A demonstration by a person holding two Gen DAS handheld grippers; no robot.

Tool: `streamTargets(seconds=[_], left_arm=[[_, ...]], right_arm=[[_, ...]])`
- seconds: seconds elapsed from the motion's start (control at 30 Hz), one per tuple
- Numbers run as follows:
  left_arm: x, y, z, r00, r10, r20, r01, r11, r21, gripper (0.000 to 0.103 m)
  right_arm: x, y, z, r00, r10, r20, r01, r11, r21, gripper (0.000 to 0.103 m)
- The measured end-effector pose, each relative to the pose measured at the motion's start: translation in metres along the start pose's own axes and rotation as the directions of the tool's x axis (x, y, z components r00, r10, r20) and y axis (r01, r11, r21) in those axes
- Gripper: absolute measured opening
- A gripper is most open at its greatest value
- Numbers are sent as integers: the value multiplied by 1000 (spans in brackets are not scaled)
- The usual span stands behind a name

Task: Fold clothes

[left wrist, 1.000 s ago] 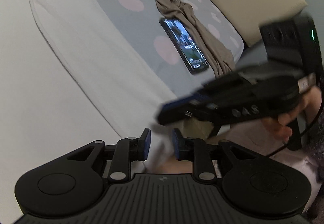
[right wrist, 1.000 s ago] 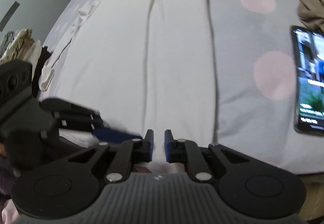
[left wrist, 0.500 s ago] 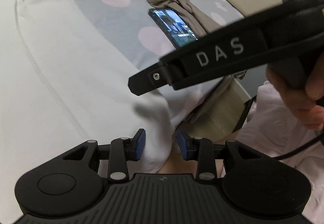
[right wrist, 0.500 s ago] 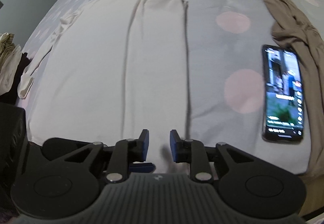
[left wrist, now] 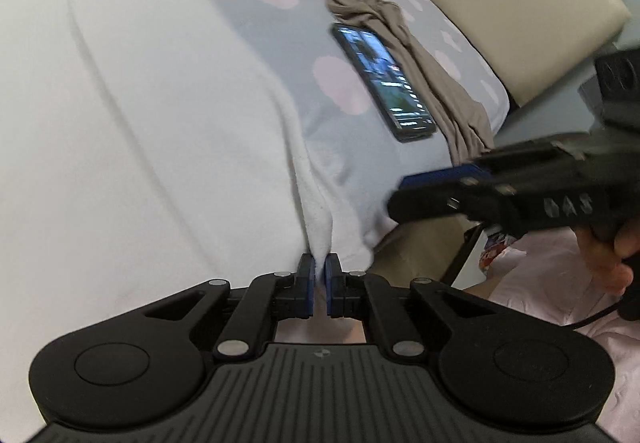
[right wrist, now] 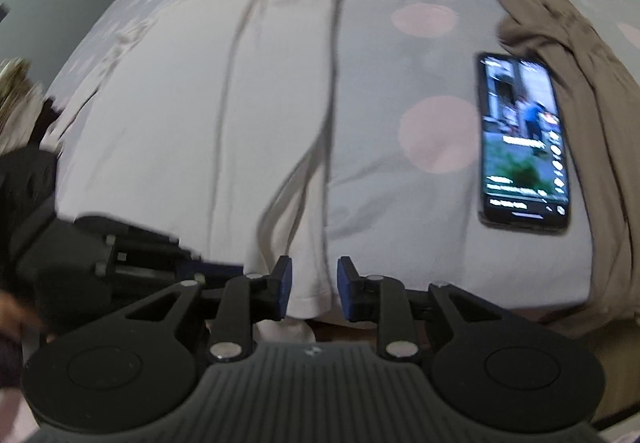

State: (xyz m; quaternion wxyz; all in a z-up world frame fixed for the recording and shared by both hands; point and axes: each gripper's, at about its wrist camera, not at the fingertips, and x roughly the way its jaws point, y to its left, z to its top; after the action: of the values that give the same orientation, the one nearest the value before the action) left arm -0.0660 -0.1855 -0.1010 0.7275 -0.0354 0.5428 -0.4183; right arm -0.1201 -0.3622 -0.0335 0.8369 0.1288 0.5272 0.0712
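Since half a second ago the left gripper (left wrist: 319, 285) has closed from an open stance onto the near hem of the white garment (left wrist: 152, 115), and a pinched ridge of cloth now rises from its blue pads up the fabric. The right gripper (right wrist: 314, 293) has moved in too: its jaws stand open astride the garment's near right corner, which hangs over the bed edge between the pads without being clamped. In the left wrist view that right gripper has dropped from high across the picture to low on the right, held by a hand (left wrist: 612, 259) over a pale pink sleeve.

One white garment lies flat and lengthwise on the grey bedsheet (right wrist: 372, 55) with pink dots, stretching from the near edge to the far side. Right of it lies one phone (right wrist: 522, 141), screen lit, and just beyond that one brown garment (right wrist: 576, 55), strung out from far to near and draped over the bed's near edge. Two grippers in all.
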Motion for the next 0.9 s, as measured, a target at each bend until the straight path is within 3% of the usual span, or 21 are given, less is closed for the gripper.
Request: streamTargets(seconds=[0.23, 0.47, 0.57, 0.63, 0.9], left_arm=[[-10, 11, 1, 1000, -20, 13, 21, 1000, -21, 3], [-12, 18, -2, 999, -43, 21, 44, 998, -33, 3], [-11, 20, -2, 999, -50, 19, 51, 998, -38, 3], [-12, 20, -3, 999, -50, 19, 51, 998, -33, 3], [-14, 17, -2, 998, -58, -1, 58, 998, -16, 6]], right_arm=[[14, 29, -2, 996, 68, -52, -76, 981, -177, 28], [49, 41, -6, 987, 67, -148, -113, 935, -335, 28], [57, 39, -8, 980, 71, -184, -131, 933, -336, 20], [59, 39, -9, 977, 80, -199, -143, 933, -329, 6], [39, 34, -14, 979, 5, -203, -56, 968, -243, 2]])
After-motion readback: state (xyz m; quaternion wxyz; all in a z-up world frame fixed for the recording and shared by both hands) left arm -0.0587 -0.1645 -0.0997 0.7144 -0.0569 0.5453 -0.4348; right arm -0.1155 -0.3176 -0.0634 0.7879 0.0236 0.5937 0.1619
